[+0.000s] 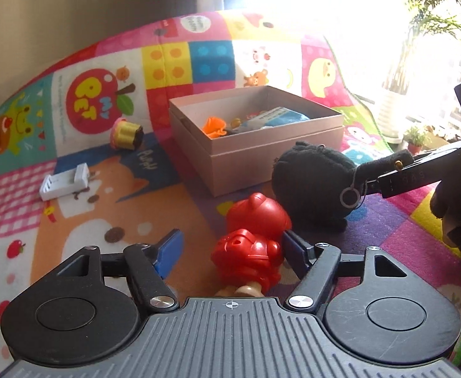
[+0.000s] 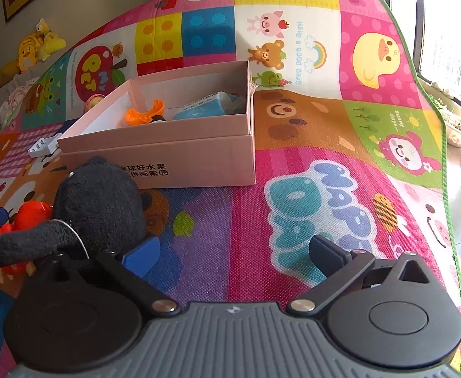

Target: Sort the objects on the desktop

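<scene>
On the bright patchwork play mat [image 2: 293, 189], a pink cardboard box [image 1: 261, 163] stands open, with an orange plastic piece [image 1: 214, 127] and a blue-and-white packet [image 2: 205, 107] lying inside it. Just in front of the box, a red plastic toy figure [image 1: 252, 245] sits between the blue pads of the left gripper [image 1: 230, 245]; its right pad lies against or just beside the toy, while the left pad stands clear of it, so the jaws are partly apart and not clamped. A black plush toy [image 1: 312, 186] rests on the mat right beside the red figure, its strap draped over the near finger of the right gripper [image 2: 233, 252], whose jaws are spread wide with only bare mat between them. Farther left on the mat lie a small white tray-like part [image 1: 65, 182] and a yellow cupcake toy [image 1: 128, 132] tipped on its side.
</scene>
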A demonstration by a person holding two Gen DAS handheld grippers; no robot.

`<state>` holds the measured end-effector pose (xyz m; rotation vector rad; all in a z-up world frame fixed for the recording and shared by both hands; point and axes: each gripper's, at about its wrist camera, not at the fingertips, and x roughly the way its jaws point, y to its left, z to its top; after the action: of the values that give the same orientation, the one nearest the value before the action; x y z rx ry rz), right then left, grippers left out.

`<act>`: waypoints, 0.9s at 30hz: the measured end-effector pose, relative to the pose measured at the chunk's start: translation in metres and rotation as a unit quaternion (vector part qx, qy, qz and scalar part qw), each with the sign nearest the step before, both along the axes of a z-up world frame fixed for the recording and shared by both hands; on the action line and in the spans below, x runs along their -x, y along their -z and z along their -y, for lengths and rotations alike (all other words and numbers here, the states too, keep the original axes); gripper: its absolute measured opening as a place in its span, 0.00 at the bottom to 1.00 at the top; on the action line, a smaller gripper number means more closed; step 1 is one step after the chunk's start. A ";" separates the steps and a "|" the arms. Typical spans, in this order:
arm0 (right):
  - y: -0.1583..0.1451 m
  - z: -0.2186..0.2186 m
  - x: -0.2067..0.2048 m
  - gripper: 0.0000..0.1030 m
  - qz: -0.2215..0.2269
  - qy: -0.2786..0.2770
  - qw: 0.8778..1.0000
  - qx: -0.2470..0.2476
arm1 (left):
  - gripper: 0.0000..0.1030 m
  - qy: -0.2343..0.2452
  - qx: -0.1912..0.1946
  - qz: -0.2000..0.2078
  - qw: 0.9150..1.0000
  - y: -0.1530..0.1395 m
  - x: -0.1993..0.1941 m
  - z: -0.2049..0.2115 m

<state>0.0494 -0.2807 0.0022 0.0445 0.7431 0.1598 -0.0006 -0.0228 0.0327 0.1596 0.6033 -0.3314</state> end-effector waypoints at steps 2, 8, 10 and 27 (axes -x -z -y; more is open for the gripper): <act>-0.001 -0.001 0.002 1.00 0.004 -0.001 1.000 0.005 | 0.76 0.007 -0.008 0.001 1.000 0.002 -0.002 0.005; 0.001 -0.001 -0.001 1.00 -0.003 -0.002 1.000 0.006 | 0.88 0.002 -0.003 -0.005 1.000 0.010 -0.005 0.010; 0.001 -0.002 -0.001 1.00 -0.003 -0.004 1.000 0.009 | 0.93 -0.034 -0.008 0.001 0.999 0.012 -0.009 0.005; 0.004 -0.013 -0.001 1.00 -0.010 -0.022 0.999 0.045 | 0.98 -0.212 0.060 0.014 0.975 0.000 -0.019 -0.075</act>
<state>0.0506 -0.2678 -0.0013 -0.0564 0.7707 0.1681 0.0188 0.0520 0.0328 -0.0814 0.5713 0.0494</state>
